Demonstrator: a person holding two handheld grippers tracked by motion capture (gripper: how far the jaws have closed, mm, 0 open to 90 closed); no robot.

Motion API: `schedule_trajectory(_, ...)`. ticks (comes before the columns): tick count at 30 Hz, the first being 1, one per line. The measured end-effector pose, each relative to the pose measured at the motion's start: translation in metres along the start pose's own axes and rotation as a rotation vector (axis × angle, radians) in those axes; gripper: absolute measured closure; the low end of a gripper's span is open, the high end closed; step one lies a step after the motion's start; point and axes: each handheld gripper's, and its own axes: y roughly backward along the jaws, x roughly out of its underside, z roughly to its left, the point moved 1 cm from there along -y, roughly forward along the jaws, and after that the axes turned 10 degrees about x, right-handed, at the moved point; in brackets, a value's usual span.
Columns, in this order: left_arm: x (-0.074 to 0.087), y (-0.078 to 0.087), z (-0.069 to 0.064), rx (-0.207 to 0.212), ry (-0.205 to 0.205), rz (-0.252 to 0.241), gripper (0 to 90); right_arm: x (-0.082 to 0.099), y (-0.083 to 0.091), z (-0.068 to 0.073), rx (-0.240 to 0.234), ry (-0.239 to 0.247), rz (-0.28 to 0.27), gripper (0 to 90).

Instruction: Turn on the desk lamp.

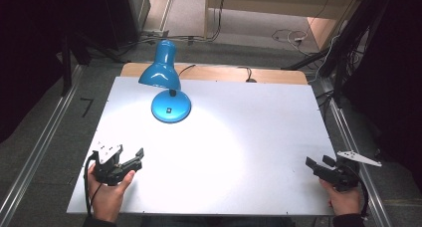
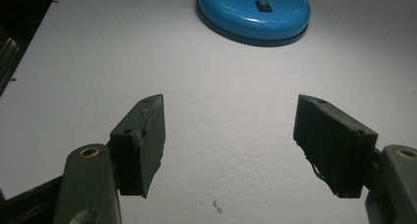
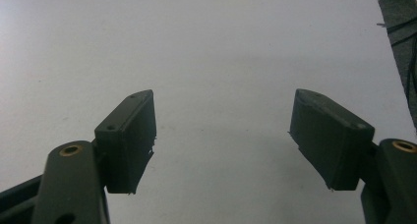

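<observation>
A glossy blue metal desk lamp (image 1: 166, 85) stands lit toward the far left of the white tabletop (image 1: 259, 137), its shade tipped down so the light pools across the middle of the board. Its round blue base (image 2: 254, 10) carries a small black rocker switch (image 2: 264, 6) on top, facing up where a jaw tip could press it. The left gripper (image 1: 137, 159) sits near the front left corner, jaws spread wide with nothing between them, and it points up the table at the lamp base, well short of it; I judge it is lining up for that switch. The right gripper (image 1: 318, 163) rests at the front right edge, jaws likewise wide and empty, aimed over bare table, seemingly kept out of the way.
</observation>
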Motion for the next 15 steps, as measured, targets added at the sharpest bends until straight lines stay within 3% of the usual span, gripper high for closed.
schedule_trajectory(9,0.006,0.008,0.007,-0.007,0.03,0.005,28.7,0.0,0.0,0.0,0.001,-0.001,0.001,24.1)
schedule_trajectory(15,0.01,0.007,0.022,-0.055,0.064,0.011,25.4,0.0,0.0,0.0,0.002,-0.002,0.002,24.1)
